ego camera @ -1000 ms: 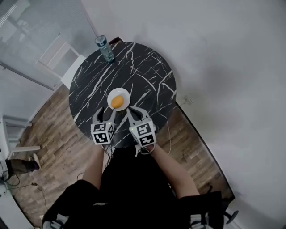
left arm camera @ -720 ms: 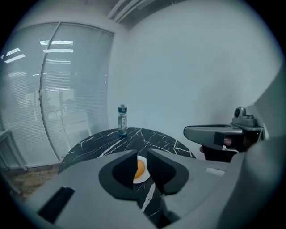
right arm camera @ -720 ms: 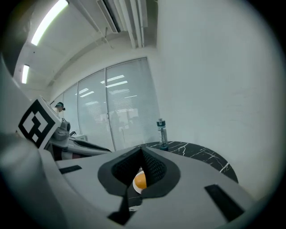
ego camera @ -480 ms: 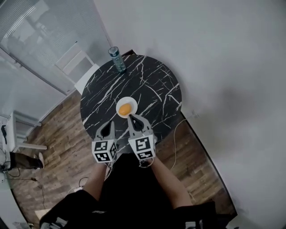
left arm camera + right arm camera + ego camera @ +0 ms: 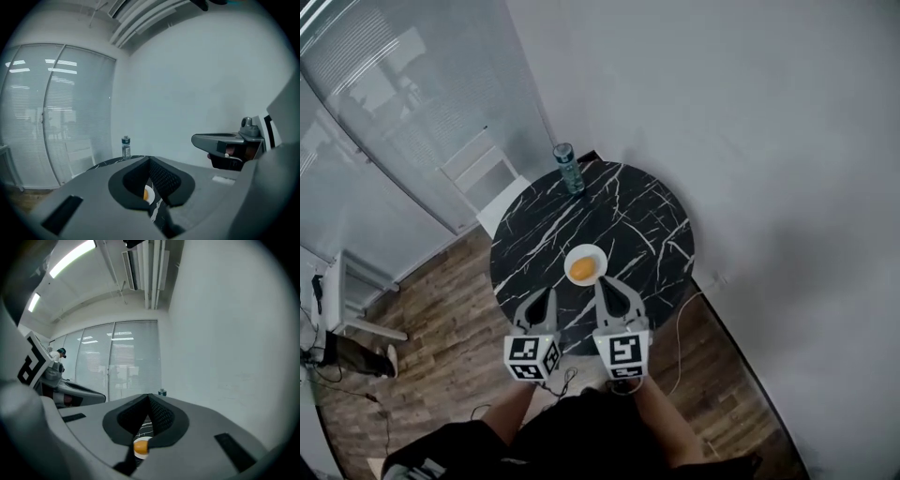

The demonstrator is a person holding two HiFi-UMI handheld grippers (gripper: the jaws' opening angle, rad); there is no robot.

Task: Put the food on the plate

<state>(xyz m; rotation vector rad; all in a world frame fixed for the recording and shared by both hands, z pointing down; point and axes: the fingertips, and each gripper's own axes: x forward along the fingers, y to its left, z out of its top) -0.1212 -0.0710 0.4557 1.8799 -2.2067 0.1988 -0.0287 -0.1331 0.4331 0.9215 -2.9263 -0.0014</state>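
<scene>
An orange piece of food (image 5: 581, 271) lies on a small white plate (image 5: 596, 259) near the front of a round black marble table (image 5: 637, 225). Both grippers hover over the table's near edge, short of the plate. My left gripper (image 5: 542, 298) is shut and holds nothing. To its right, my right gripper (image 5: 607, 286) is also shut and empty. Below the closed tips of the left gripper (image 5: 150, 161), the food (image 5: 146, 193) and plate show in the left gripper view. Likewise the food (image 5: 141, 446) shows under the right gripper (image 5: 149, 397) in the right gripper view.
A water bottle (image 5: 570, 169) stands at the table's far edge, also seen as the bottle (image 5: 125, 147). A white chair (image 5: 483, 178) is behind the table on the left, next to a glass wall with blinds. A cable (image 5: 680, 328) lies on the wood floor to the right.
The left gripper's jaws have gone from open to shut. Both grippers have drawn back from the plate toward the table's near edge, and the head view has pulled away.
</scene>
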